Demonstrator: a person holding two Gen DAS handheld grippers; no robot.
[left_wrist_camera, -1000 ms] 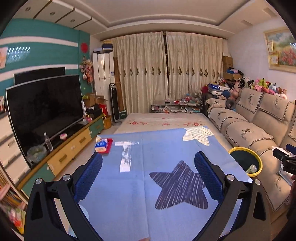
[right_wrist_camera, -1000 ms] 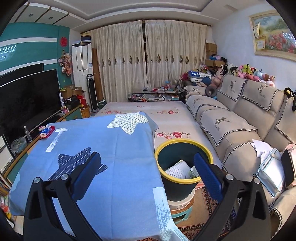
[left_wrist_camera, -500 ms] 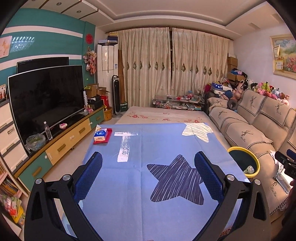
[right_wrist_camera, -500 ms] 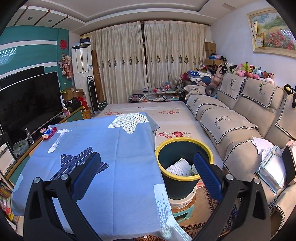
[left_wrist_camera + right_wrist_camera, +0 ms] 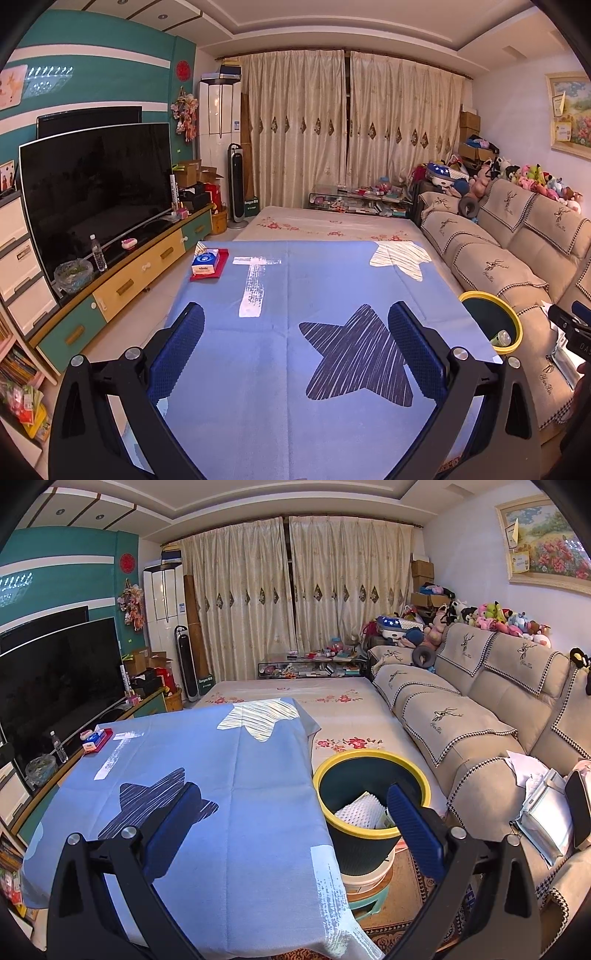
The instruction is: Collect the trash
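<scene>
A dark trash bin with a yellow rim [image 5: 371, 766] stands on stacked stools beside the table, right of the blue cloth; white foam netting [image 5: 360, 808] and other scraps lie inside. In the left wrist view the bin [image 5: 491, 314] shows at the table's right edge with a small bottle in it. My left gripper [image 5: 295, 334] hovers open above the blue star-patterned tablecloth [image 5: 295, 280], holding nothing. My right gripper [image 5: 291, 816] is open too, its right finger over the bin's rim, empty. A tissue pack on a red tray [image 5: 208, 264] sits at the cloth's far left corner.
A beige sofa [image 5: 480, 720] with papers and a device on its seat runs along the right. A TV [image 5: 92, 199] on a low cabinet lines the left wall. Beyond the blue cloth lies a floral-covered surface [image 5: 332, 225], then a cluttered glass shelf and curtains.
Both grippers have risen and drawn back slightly, so more of the table and room shows. Both stay open and empty.
</scene>
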